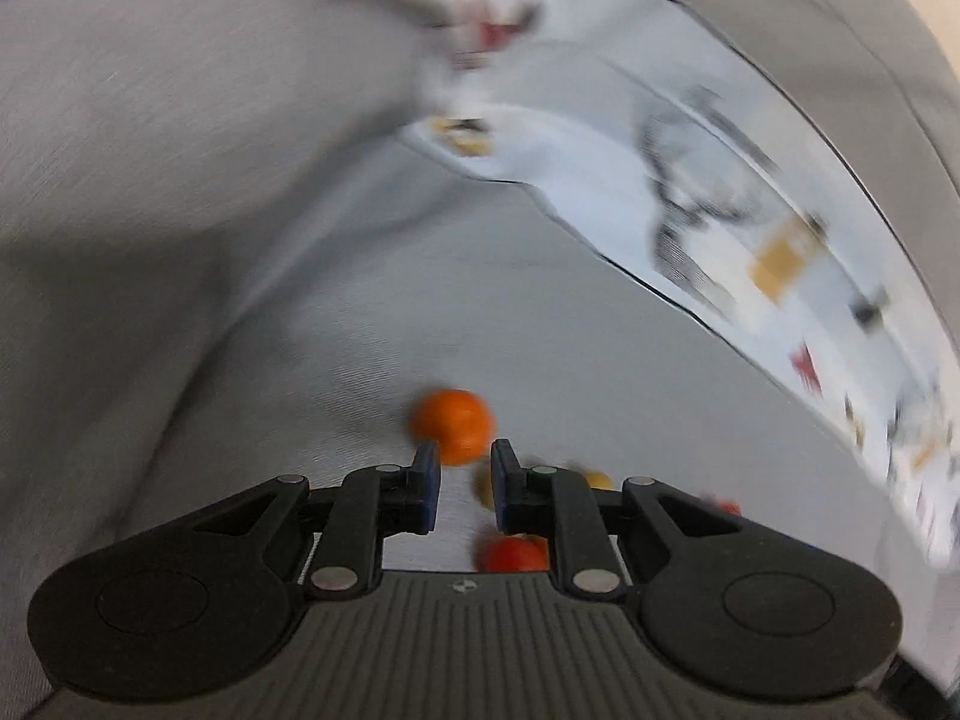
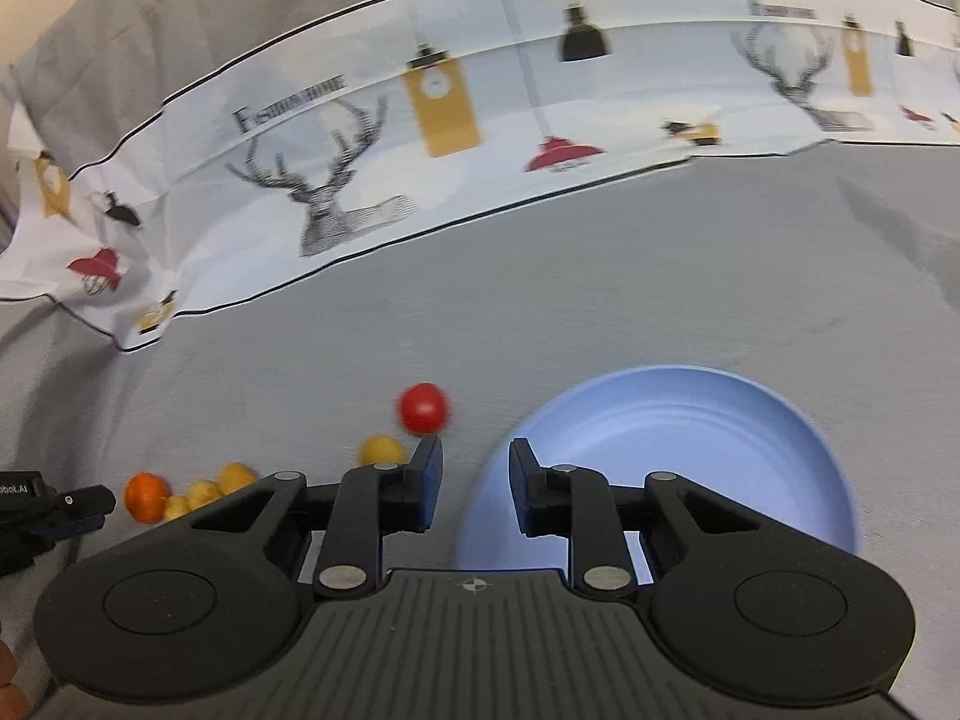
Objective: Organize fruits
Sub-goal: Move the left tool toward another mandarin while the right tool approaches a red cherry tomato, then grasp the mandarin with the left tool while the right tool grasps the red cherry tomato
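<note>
Grey cloth table cover (image 2: 660,276) carries everything, with a white printed cloth (image 2: 372,138) across its far side. Round pale-blue plate (image 2: 798,420), at four o'clock in the right wrist view, holds nothing, so sorting looks barely begun. Round orange fruit (image 1: 453,426), red round fruit (image 2: 423,408) and small yellow fruits (image 2: 380,450) lie loose at nine to eleven o'clock. Left gripper (image 1: 465,468) and right gripper (image 2: 475,468) stand apart, empty.
</note>
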Demonstrator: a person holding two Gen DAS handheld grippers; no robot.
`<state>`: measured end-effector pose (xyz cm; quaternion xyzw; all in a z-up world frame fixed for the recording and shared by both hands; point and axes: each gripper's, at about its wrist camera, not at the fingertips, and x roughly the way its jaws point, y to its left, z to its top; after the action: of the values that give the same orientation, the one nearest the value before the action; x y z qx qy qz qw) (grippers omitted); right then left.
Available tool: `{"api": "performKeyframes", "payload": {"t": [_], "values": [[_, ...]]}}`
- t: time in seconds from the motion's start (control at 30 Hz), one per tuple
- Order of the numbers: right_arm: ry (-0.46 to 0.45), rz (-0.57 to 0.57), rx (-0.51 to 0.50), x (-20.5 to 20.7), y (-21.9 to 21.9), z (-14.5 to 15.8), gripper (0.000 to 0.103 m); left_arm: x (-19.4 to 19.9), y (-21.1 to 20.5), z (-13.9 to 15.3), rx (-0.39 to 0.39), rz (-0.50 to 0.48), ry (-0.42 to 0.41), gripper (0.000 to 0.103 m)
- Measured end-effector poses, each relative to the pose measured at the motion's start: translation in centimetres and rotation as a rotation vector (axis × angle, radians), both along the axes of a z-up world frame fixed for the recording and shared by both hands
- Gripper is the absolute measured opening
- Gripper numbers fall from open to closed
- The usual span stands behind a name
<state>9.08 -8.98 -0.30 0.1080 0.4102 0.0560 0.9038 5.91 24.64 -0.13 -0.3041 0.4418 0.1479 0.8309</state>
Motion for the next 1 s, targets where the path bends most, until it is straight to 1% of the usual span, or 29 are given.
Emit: {"api": "performKeyframes", "payload": {"t": [0.07,0.1,0.13,0.17,0.2,0.23,0.27,0.33,0.5,0.53,0.57,0.6,0.63,0.7,0.73,0.77,0.8,0.83,0.87,0.9,1.0], "values": [[-0.005,0.017,0.006,1.0,1.0,-0.3,0.028,-0.2,1.1,-0.5,-0.059,0.045,0.015,0.024],[-0.006,0.020,0.005,1.5,1.4,-0.5,0.031,-0.2,1.3,-0.6,-0.072,0.052,0.018,0.028],[-0.006,0.021,0.002,2.0,1.8,-0.7,0.037,-0.3,1.5,-0.7,-0.077,0.059,0.018,0.031],[-0.005,0.017,-0.001,2.6,2.1,-0.9,0.043,-0.3,1.6,-0.6,-0.073,0.061,0.014,0.034],[-0.004,0.013,-0.005,3.0,2.4,-1.2,0.047,-0.1,1.6,-0.5,-0.066,0.060,0.008,0.041],[-0.002,0.008,-0.012,3.5,2.6,-1.5,0.052,0.1,1.7,-0.4,-0.057,0.057,0.004,0.049],[0.002,0.000,-0.026,4.1,2.8,-1.8,0.054,0.3,1.8,-0.4,-0.048,0.051,0.000,0.052],[0.012,-0.008,-0.046,5.1,3.2,-2.5,0.054,1.0,1.7,-0.5,-0.040,0.036,-0.003,0.059],[0.024,0.019,-0.134,7.0,4.1,-4.2,0.055,3.1,0.5,-1.8,0.015,-0.018,0.022,0.061],[0.039,0.028,-0.163,7.4,4.4,-4.7,0.060,3.3,0.3,-2.0,0.025,-0.029,0.028,0.061],[0.038,0.034,-0.159,7.6,4.6,-5.0,0.063,3.6,0.0,-2.2,0.036,-0.040,0.036,0.061],[0.045,0.043,-0.152,7.9,4.8,-5.3,0.064,3.9,-0.2,-2.4,0.051,-0.051,0.044,0.061],[0.048,0.052,-0.151,8.1,5.0,-5.4,0.064,4.1,-0.5,-2.6,0.066,-0.061,0.050,0.061],[0.048,0.073,-0.161,8.2,5.6,-5.6,0.061,4.6,-1.0,-2.8,0.102,-0.083,0.058,0.061],[0.049,0.089,-0.166,8.3,5.9,-5.7,0.055,4.8,-1.1,-2.9,0.119,-0.092,0.061,0.061],[0.052,0.102,-0.166,8.4,6.1,-5.7,0.043,5.0,-1.3,-3.0,0.139,-0.103,0.066,0.061],[0.056,0.110,-0.170,8.4,6.3,-5.8,0.037,5.2,-1.4,-3.1,0.152,-0.111,0.072,0.059],[0.055,0.111,-0.184,8.4,6.5,-5.8,0.032,5.3,-1.5,-3.3,0.156,-0.117,0.076,0.054],[0.051,0.113,-0.198,8.3,6.6,-5.7,0.031,5.4,-1.6,-3.4,0.150,-0.125,0.079,0.049],[0.049,0.117,-0.189,8.3,6.5,-5.7,0.031,5.5,-1.7,-3.5,0.146,-0.136,0.086,0.041],[0.035,0.113,-0.160,8.0,6.1,-5.4,0.031,5.4,-2.1,-3.2,0.189,-0.151,0.082,0.040]]}}
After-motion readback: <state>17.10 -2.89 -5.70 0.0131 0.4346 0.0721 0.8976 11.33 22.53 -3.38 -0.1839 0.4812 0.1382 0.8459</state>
